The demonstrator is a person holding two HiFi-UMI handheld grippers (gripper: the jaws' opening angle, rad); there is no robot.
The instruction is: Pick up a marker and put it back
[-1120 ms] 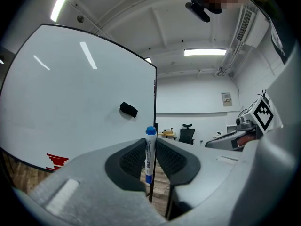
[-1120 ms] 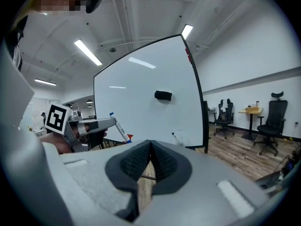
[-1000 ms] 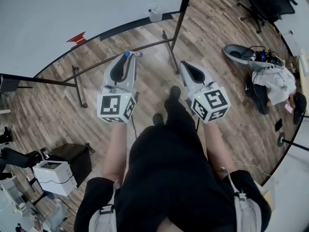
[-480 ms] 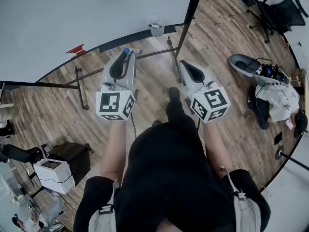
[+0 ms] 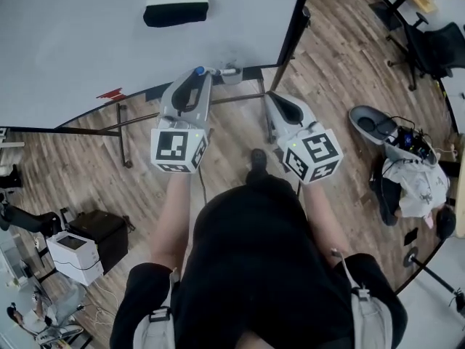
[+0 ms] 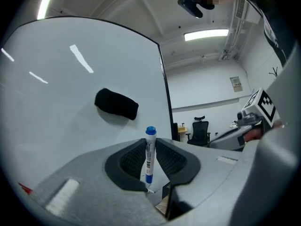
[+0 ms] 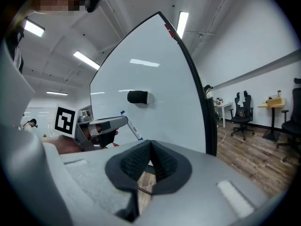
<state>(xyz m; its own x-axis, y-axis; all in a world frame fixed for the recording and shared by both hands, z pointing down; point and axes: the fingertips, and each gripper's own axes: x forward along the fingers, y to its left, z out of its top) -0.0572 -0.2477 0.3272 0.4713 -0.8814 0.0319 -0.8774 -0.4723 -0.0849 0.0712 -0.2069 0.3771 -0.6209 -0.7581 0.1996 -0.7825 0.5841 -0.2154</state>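
L tongs [image 6: 150, 147]: jaws part-closed, clamped on marker [image 6: 149, 154]. Marker upright btwn pads, blue cap up, centre of L gripper view.
R tongs [image 7: 150, 149]: jaws together, nothing btwn.
Containers: small pale holder [image 5: 232, 74] at bottom edge of whiteboard [image 5: 87, 42], top centre of head view, just beside L tongs tip. Contents not discernible.
Labels: marker barrel carries dark print block, too small to read. Black-white square code on each cube [image 5: 178, 150].
Upper left, on board: black eraser [image 5: 176, 10]. At board lower edge: red mark [image 5: 110, 93], illegible.
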